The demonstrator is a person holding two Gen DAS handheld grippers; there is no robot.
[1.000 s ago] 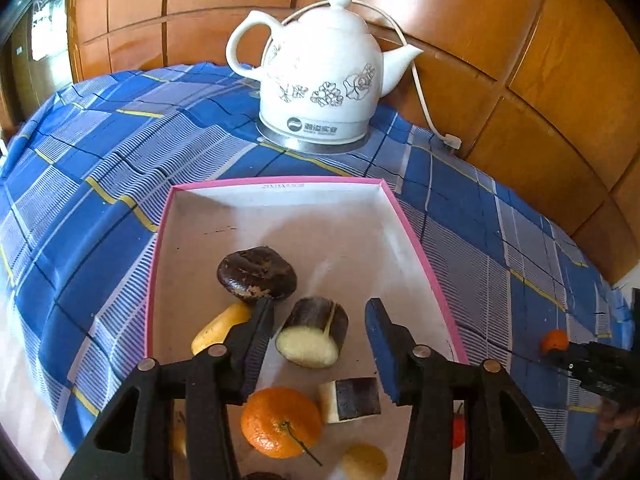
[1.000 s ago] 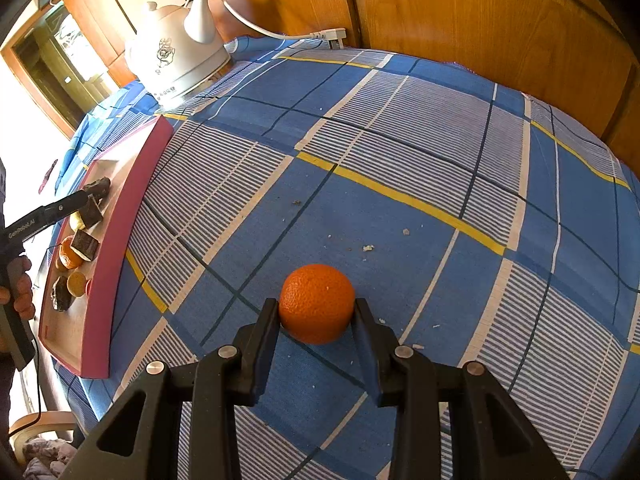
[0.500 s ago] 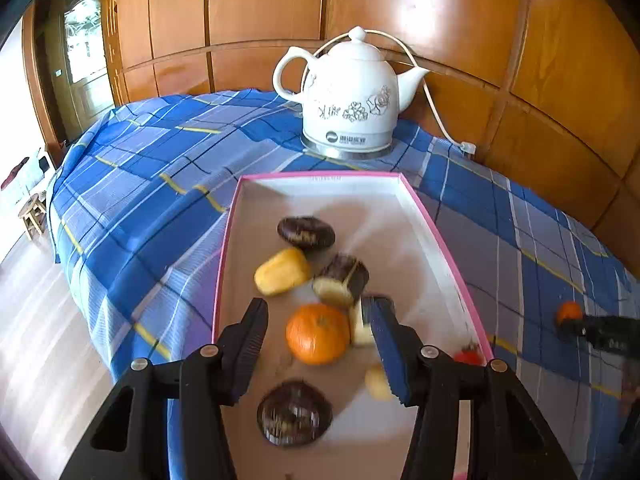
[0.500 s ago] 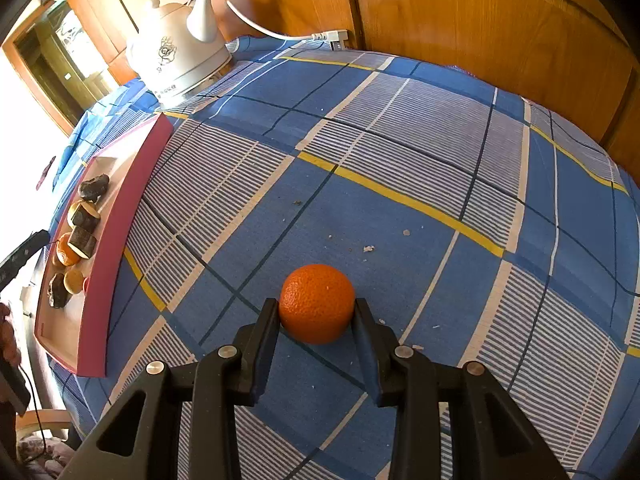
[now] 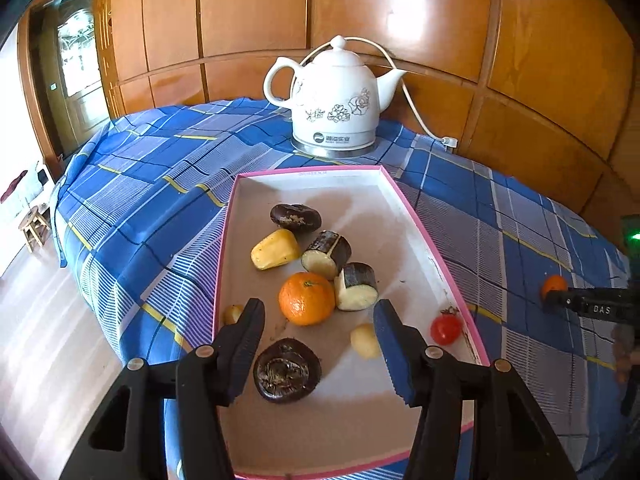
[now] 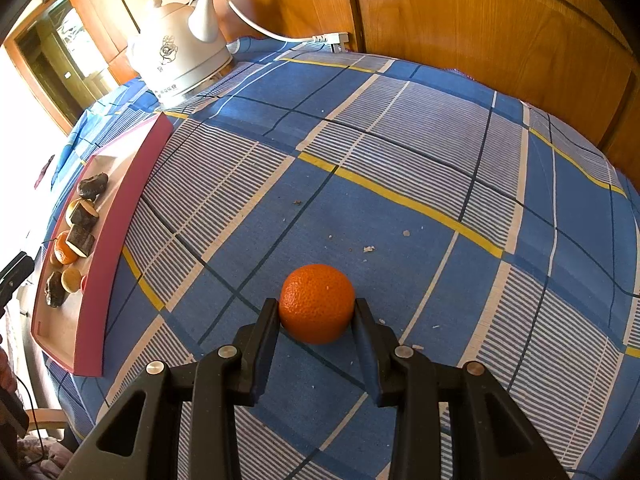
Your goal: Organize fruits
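My right gripper (image 6: 316, 312) is shut on an orange (image 6: 317, 303) low over the blue checked cloth; it also shows far right in the left wrist view (image 5: 554, 285). My left gripper (image 5: 320, 334) is open and empty, raised above the near end of a pink-rimmed tray (image 5: 424, 232). The tray holds an orange (image 5: 306, 298), two eggplant pieces (image 5: 326, 249), a yellow piece (image 5: 275, 249), two dark fruits (image 5: 295, 217), a cherry tomato (image 5: 446, 329) and small yellow pieces (image 5: 365, 341). The tray also shows at the left of the right wrist view (image 6: 120, 216).
A white electric kettle (image 5: 336, 100) stands behind the tray, its cord running to the wooden wall (image 5: 520, 60). Crumbs (image 6: 368, 249) lie on the cloth ahead of the held orange. The table edge drops to the floor on the left, where a small stool (image 5: 34, 226) stands.
My left gripper has pulled back and risen away from the tray, still open, so more of the tray and room shows. The right gripper and its orange have stayed put.
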